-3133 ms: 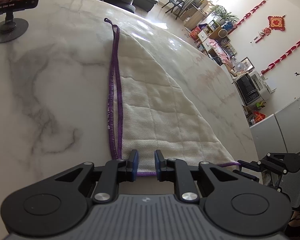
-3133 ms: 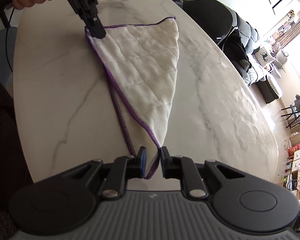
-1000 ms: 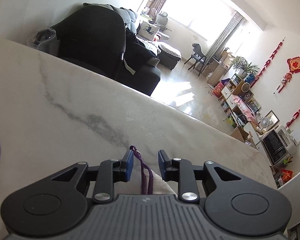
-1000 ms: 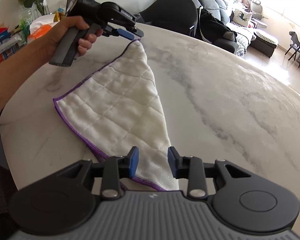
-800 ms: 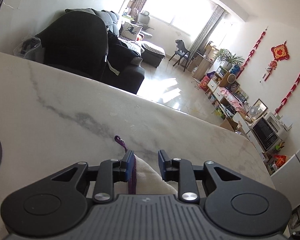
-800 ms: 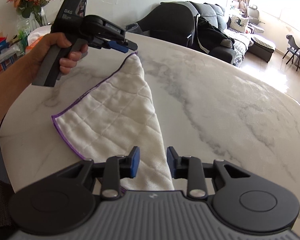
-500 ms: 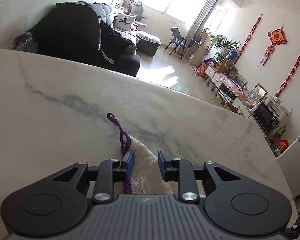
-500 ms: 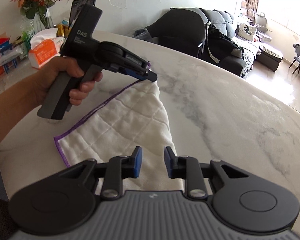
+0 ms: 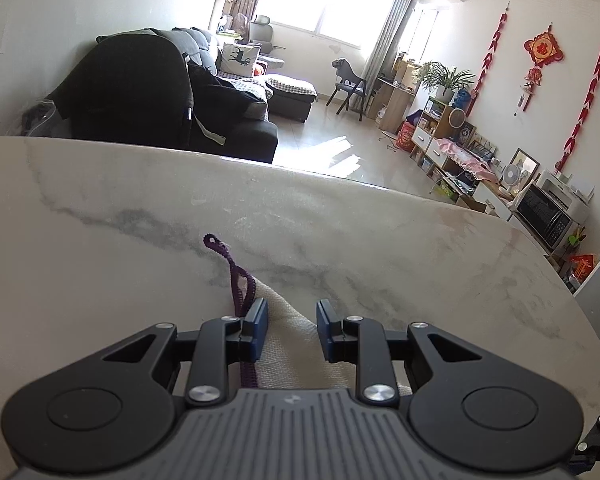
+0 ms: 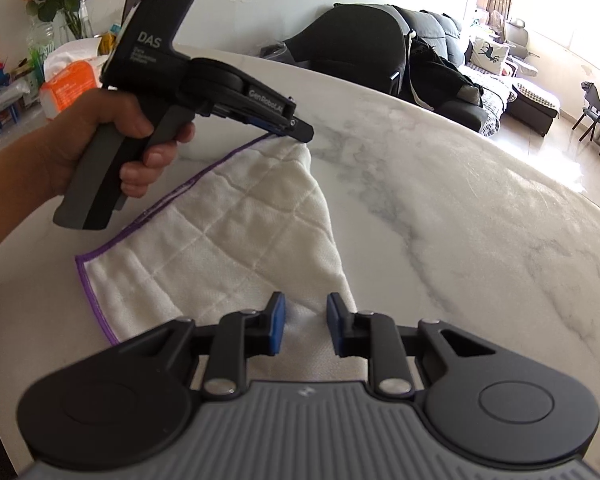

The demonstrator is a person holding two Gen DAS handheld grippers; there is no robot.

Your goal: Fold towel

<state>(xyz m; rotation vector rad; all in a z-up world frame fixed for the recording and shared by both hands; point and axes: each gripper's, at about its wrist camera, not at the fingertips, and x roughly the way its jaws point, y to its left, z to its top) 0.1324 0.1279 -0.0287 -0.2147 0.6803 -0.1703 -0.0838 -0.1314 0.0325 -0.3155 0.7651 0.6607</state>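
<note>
We see a soft quilted cloth towel with stitched purple trim, on our glossy marble-look desk, matt black plastic fingers.

White towel on marble table

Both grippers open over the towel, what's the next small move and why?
Probably lift both clear. The left gripper and right gripper stand open, and the white quilted towel with purple trim lies folded on the marble table, apparently released.
</note>
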